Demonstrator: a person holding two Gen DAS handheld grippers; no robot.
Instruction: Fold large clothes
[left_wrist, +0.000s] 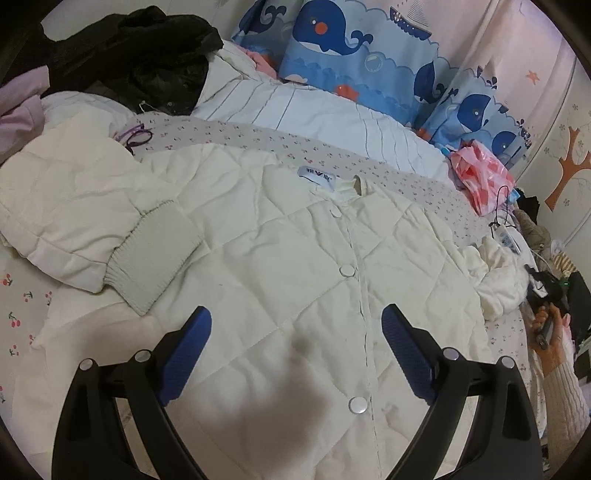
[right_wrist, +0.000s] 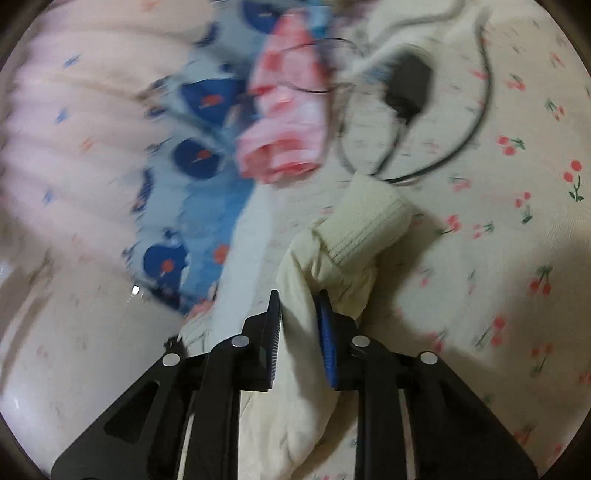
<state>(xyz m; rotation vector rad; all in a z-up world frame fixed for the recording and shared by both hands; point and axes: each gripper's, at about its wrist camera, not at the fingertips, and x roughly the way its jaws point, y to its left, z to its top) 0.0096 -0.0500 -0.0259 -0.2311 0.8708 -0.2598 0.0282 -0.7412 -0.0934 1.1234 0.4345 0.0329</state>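
Observation:
A cream quilted jacket (left_wrist: 280, 258) lies front up on the bed, snaps closed, collar label at the far side. Its left sleeve (left_wrist: 85, 225) is folded across the chest, ribbed cuff (left_wrist: 155, 254) pointing toward me. My left gripper (left_wrist: 295, 321) is open and empty, hovering over the jacket's lower front. My right gripper (right_wrist: 301, 306) is shut on the jacket's other sleeve (right_wrist: 325, 280), just behind its ribbed cuff (right_wrist: 365, 218), holding it above the cherry-print sheet (right_wrist: 517, 229). The right wrist view is motion-blurred. The bunched right sleeve also shows in the left wrist view (left_wrist: 495, 277).
A whale-print blue pillow (left_wrist: 369, 62), a striped white duvet (left_wrist: 314, 110) and a black coat (left_wrist: 147, 55) lie at the bed's far side. A pink bag (left_wrist: 480, 177) (right_wrist: 288, 122), cables (right_wrist: 436, 158) and a black charger (right_wrist: 406, 88) lie near the right sleeve. Purple glasses (left_wrist: 135, 134) lie left.

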